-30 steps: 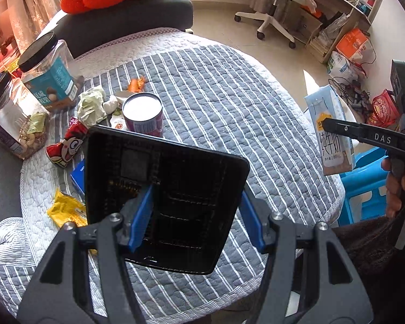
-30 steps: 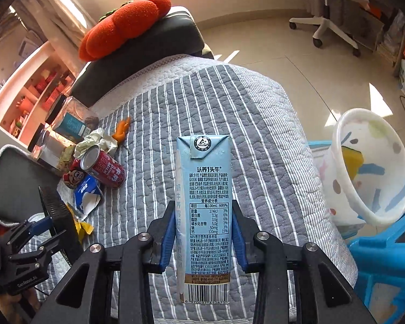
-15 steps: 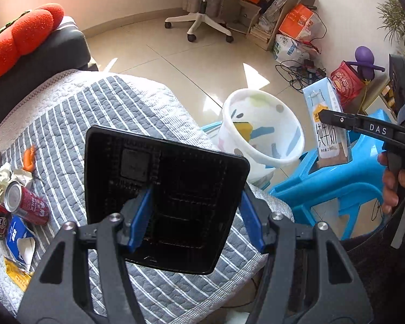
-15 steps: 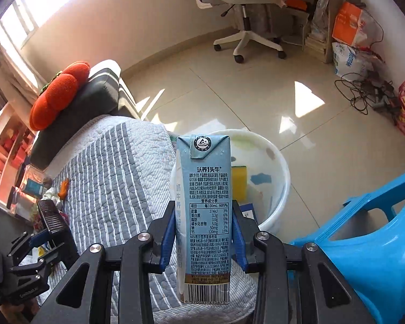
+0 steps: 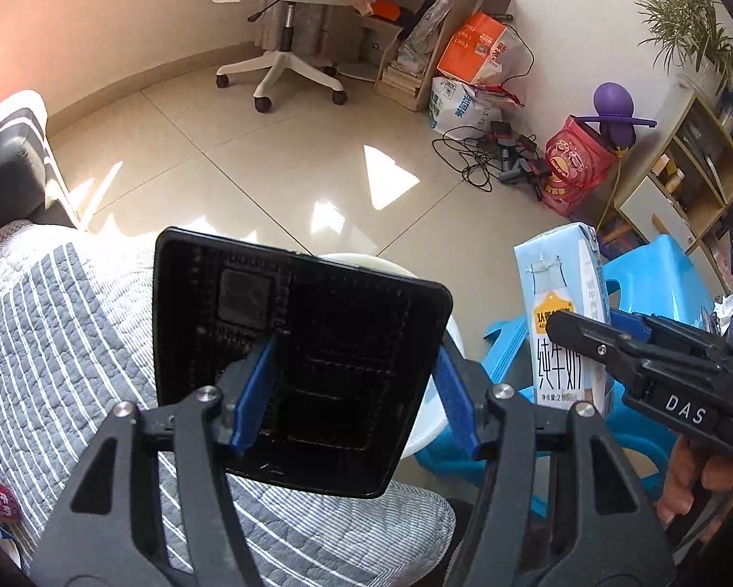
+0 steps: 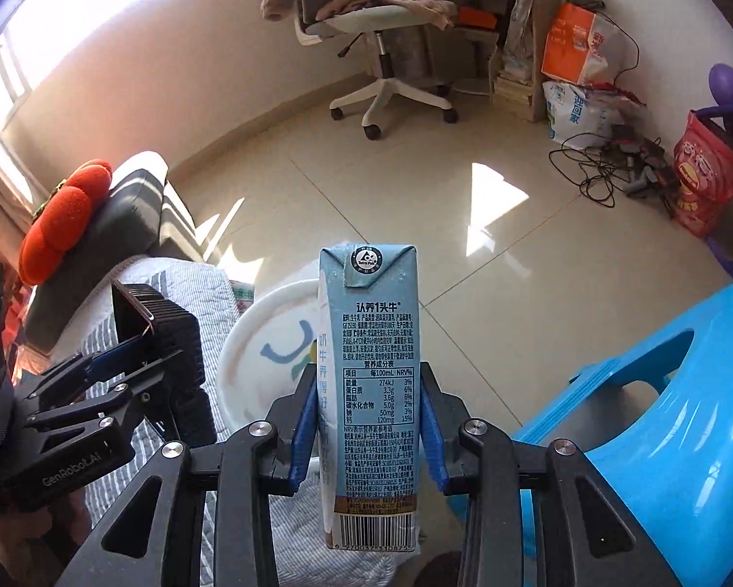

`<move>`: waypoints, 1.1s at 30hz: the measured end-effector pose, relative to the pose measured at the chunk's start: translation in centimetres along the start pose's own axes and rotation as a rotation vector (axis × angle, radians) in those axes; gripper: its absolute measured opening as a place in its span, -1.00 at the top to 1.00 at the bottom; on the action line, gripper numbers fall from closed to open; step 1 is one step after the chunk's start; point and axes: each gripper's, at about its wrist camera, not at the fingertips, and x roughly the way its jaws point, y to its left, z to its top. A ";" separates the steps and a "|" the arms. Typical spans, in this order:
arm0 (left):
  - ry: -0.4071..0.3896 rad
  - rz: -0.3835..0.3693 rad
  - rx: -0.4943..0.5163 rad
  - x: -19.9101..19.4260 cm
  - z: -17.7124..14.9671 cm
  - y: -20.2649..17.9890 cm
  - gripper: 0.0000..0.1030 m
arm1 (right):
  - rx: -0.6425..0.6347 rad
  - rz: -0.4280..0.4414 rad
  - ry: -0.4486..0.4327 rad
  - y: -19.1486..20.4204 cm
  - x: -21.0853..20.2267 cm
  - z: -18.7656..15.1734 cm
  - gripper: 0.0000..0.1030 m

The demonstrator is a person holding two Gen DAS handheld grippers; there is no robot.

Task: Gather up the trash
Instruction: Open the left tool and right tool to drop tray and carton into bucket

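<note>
A white bin (image 6: 249,337) stands on the floor between the striped bedcover (image 5: 73,342) and a blue stool (image 6: 659,401). Above it, the left gripper (image 5: 351,396) grasps a black tray (image 5: 317,342), and the right gripper (image 6: 368,433) clamps an upright milk carton (image 6: 373,367).

Daylight is pouring in from a window (image 6: 19,49) at the far left, washing out that wall (image 6: 136,49) in glare. Bright sun patches are lying on the glossy tiled floor (image 5: 288,156). Fisheye distortion is bending both views, with dark vignetting at the corners. Focus is staying crisp on the milk carton (image 6: 373,367) print.
</note>
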 end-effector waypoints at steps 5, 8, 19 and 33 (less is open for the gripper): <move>-0.005 -0.027 0.008 1.1 -0.1 0.0 -0.47 | 0.020 0.000 0.003 -0.4 0.4 0.4 0.26; 0.000 0.003 0.003 0.9 -0.6 0.3 -0.80 | 0.032 0.004 0.006 -0.5 0.6 0.6 0.26; -0.003 0.138 -0.125 -4.1 -4.7 5.9 -0.98 | -0.001 0.010 0.020 2.5 2.5 1.1 0.26; -0.048 0.271 -0.272 -12.0 -11.5 12.7 -0.99 | -0.029 -0.012 0.028 6.1 6.0 1.5 0.26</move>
